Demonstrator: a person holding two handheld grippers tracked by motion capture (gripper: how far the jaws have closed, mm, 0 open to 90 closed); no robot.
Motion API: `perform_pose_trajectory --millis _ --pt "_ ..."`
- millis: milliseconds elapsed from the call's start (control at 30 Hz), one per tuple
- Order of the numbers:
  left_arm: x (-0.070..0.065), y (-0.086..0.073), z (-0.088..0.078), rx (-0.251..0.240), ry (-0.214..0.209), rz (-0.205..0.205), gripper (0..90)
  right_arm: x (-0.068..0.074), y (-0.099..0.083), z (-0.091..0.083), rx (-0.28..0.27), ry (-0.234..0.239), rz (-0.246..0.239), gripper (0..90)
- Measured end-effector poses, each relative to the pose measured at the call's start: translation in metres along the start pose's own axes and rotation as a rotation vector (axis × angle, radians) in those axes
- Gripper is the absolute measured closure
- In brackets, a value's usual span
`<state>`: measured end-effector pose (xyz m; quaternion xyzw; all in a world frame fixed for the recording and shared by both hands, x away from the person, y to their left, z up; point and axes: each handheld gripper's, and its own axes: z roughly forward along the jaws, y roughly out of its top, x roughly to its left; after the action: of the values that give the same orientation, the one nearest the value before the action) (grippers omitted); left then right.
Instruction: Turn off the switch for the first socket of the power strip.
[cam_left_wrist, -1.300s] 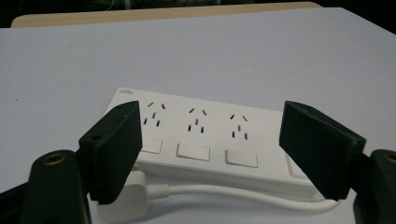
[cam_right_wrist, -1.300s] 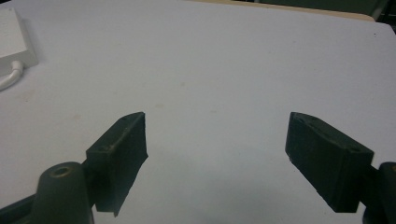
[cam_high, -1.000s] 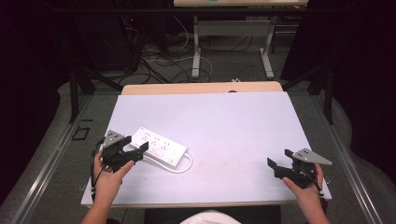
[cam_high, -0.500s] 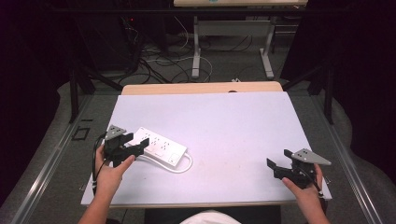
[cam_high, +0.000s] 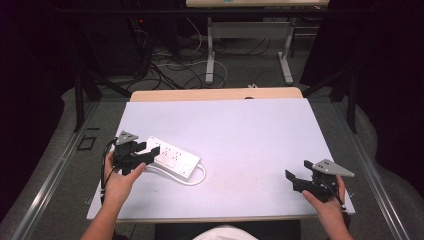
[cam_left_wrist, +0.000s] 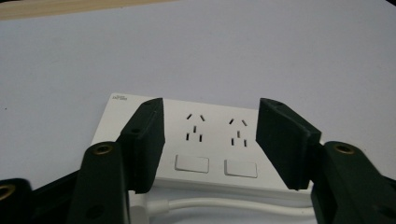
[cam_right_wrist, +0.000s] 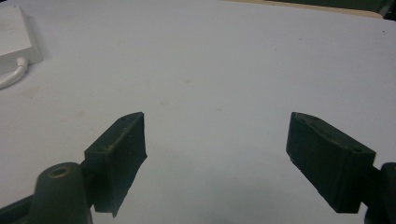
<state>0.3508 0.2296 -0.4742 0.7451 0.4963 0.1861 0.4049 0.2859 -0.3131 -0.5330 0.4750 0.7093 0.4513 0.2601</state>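
Closing in since a second ago, our left gripper (cam_left_wrist: 210, 140) is narrowing its still-apart jaws over the near end of the strip (cam_high: 172, 157), whose length is running away rightward, while our right gripper (cam_high: 300, 181) is waiting spread, far off.

Power strip (cam_high: 172, 157) on table (cam_high: 240, 130) (left side)
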Motion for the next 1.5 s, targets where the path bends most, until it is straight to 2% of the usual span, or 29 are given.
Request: perform_pose_trajectory --millis 33,100,133,167,233,267,333,367,400,467,567,600,700,767,800,833,1000,1200,1267,1367,1400,1433,1500 --pt "0.001 0.001 0.0 0.015 -0.002 0.014 45.3 0.0 0.0 0.001 -0.009 -0.001 0.002 19.0" --pt "0.0 0.002 0.001 0.009 0.008 0.013 49.0 0.0 0.0 0.001 -0.009 0.0 0.003 19.0" --pt "0.0 0.003 0.0 0.031 -0.003 0.013 50.4 0.0 0.0 0.001 -0.009 0.0 0.002 18.9" --pt "-0.001 0.003 0.001 0.023 0.007 0.016 51.8 0.0 0.0 0.001 -0.009 0.0 0.003 18.9" --pt "-0.001 0.005 0.001 0.051 -0.001 0.018 55.5 0.0 0.0 0.001 -0.008 -0.001 0.001 18.8" --pt "-0.002 0.006 0.003 0.042 0.012 0.023 57.5 -0.001 -0.001 0.001 -0.012 0.001 -0.004 18.8" --pt "-0.002 0.007 0.003 0.062 0.009 0.021 59.5 -0.001 -0.001 0.001 -0.013 0.0 -0.005 18.8" --pt "-0.003 0.007 0.004 0.064 0.007 0.013 63.2 -0.001 -0.001 0.001 -0.011 0.002 -0.002 18.7" --pt "-0.004 0.007 0.005 0.075 0.008 0.004 65.0 -0.001 -0.001 0.003 -0.035 -0.005 -0.001 18.7" --pt "-0.005 0.009 0.007 0.098 0.0 -0.004 67.4 -0.002 -0.001 0.001 -0.001 0.001 -0.003 18.7" --pt "-0.006 0.011 0.008 0.115 0.003 -0.005 70.4 -0.001 -0.001 0.002 -0.014 -0.008 -0.001 18.8" --pt "-0.006 0.012 0.009 0.121 0.001 -0.013 71.8 -0.002 -0.001 0.001 0.002 0.002 -0.001 18.7" --pt "-0.008 0.014 0.011 0.147 0.001 -0.032 75.0 -0.001 -0.001 0.001 0.005 0.001 0.0 18.6" --pt "-0.008 0.016 0.012 0.164 -0.003 -0.043 76.5 -0.001 -0.001 0.001 0.005 0.002 -0.001 18.6" --pt "-0.007 0.017 0.012 0.188 -0.011 -0.05 76.5 -0.001 -0.001 0.001 0.005 0.002 -0.001 18.6" --pt "-0.007 0.018 0.015 0.199 -0.01 -0.071 78.4 -0.001 -0.001 0.001 0.004 0.001 0.0 18.6" --pt "-0.006 0.02 0.019 0.226 -0.009 -0.092 82.2 -0.002 -0.001 0.001 0.003 0.002 -0.004 18.6" --pt "-0.006 0.02 0.024 0.245 -0.008 -0.096 87.7 -0.002 -0.001 0.001 0.004 0.002 -0.004 18.6" --pt "-0.006 0.019 0.025 0.255 -0.008 -0.095 89.5 -0.002 -0.001 0.003 -0.01 0.003 0.0 18.5" --pt "-0.007 0.019 0.027 0.267 -0.004 -0.093 90.0 -0.002 -0.001 0.002 0.003 0.007 -0.001 18.5" --pt "-0.007 0.019 0.029 0.26 -0.001 -0.094 90.0 -0.002 -0.001 0.003 -0.009 0.005 0.001 18.5" --pt "-0.007 0.019 0.029 0.279 -0.007 -0.09 90.0 -0.002 -0.001 0.003 -0.009 0.005 0.001 18.5" --pt "-0.008 0.019 0.031 0.273 -0.002 -0.089 90.0 -0.002 -0.001 0.003 -0.008 0.006 0.002 18.5"
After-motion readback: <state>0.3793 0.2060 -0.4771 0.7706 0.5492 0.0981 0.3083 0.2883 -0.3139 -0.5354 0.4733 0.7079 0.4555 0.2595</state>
